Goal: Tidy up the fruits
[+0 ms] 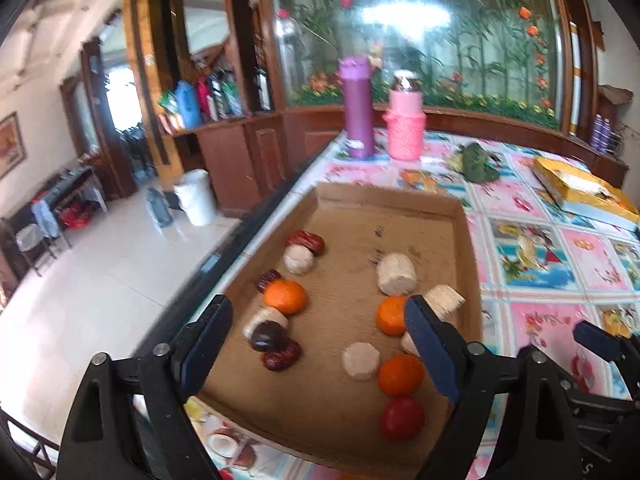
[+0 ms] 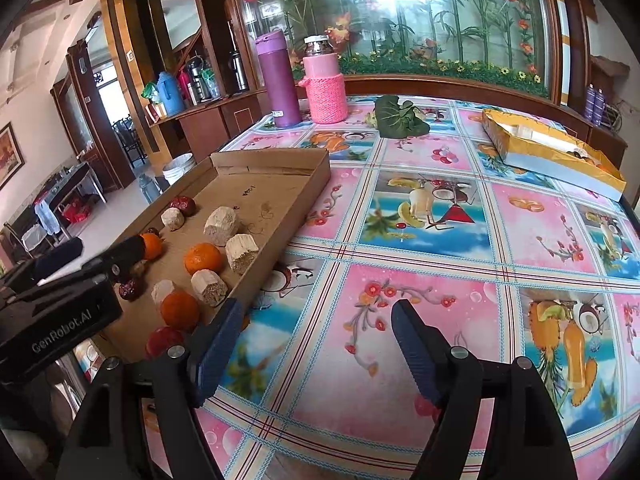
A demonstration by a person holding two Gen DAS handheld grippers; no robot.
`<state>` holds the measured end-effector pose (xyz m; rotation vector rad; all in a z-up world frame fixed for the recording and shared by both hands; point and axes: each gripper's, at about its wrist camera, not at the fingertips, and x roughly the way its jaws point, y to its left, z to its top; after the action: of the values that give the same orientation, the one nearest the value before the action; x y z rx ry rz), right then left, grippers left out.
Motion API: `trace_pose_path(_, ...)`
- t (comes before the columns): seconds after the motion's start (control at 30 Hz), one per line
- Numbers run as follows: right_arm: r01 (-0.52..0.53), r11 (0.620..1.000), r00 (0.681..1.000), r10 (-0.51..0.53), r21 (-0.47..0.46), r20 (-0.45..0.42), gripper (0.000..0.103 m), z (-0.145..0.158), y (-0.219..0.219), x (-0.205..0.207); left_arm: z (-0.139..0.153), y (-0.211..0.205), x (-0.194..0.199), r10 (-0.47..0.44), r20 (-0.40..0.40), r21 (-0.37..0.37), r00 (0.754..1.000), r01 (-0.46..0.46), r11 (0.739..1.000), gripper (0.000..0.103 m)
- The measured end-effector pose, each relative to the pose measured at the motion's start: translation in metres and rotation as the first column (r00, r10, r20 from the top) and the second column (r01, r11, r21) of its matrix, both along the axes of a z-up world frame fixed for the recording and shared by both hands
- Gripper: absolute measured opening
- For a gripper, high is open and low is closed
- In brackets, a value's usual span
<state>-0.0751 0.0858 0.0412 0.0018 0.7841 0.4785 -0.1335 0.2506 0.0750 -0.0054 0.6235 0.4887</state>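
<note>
Setting: table (image 2: 400,208) under a fruit-print cloth, glass flower panel behind.
Left gripper (image 1: 316,344): jaws spread wide, nothing held, poised above the near half of the tray (image 1: 400,196).
Right gripper (image 2: 316,344): jaws apart, empty, over bare cloth just right of the tray.
Fruits: all lie loose inside the tray.
Tray contents: three oranges (image 1: 285,297), one red fruit (image 1: 401,418), several dark red dates (image 1: 306,240), and pale cut chunks (image 1: 396,273) scattered among them.
Handling, judged: oranges look light, round and prone to roll; take across the widest part. Red fruit appears smooth, possibly slippery and soft; gentle squeeze advised. Dates small and wrinkled, best pinched along the short axis.
Yellow box (image 2: 552,148): open at far right; contents too unclear to name.
Other items: two flasks (image 2: 278,80), a green leaf (image 2: 396,116).
</note>
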Motion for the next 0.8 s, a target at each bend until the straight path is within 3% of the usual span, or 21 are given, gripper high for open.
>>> trace_pose_path(0.07,-0.001,1.0,1.0,0.001,-0.009,0.008,0.081,0.0,0.001,-0.002,0.006,-0.003,-0.006,0.031,0.037,0.036,0.999,-0.032,0.999,0.101)
trace_pose_path(0.37,-0.033,0.998,0.998,0.036,-0.06,0.059,0.081,0.003,0.016,-0.016,0.008,0.0,-0.024,0.069,0.093,0.042,0.993,-0.074,0.996,0.101)
trace_pose_path(0.6,-0.042,0.994,0.994,0.052,-0.1,0.101,0.084,0.007,0.024,-0.027,0.008,0.014,-0.029,0.044,0.081,-0.098,0.996,-0.036,0.995,0.101)
trace_pose_path(0.8,-0.037,0.993,0.992,0.05,-0.116,0.113,0.086,0.011,0.026,-0.035,0.008,0.018,-0.035,0.039,0.084,-0.126,0.996,-0.028,0.992,0.101)
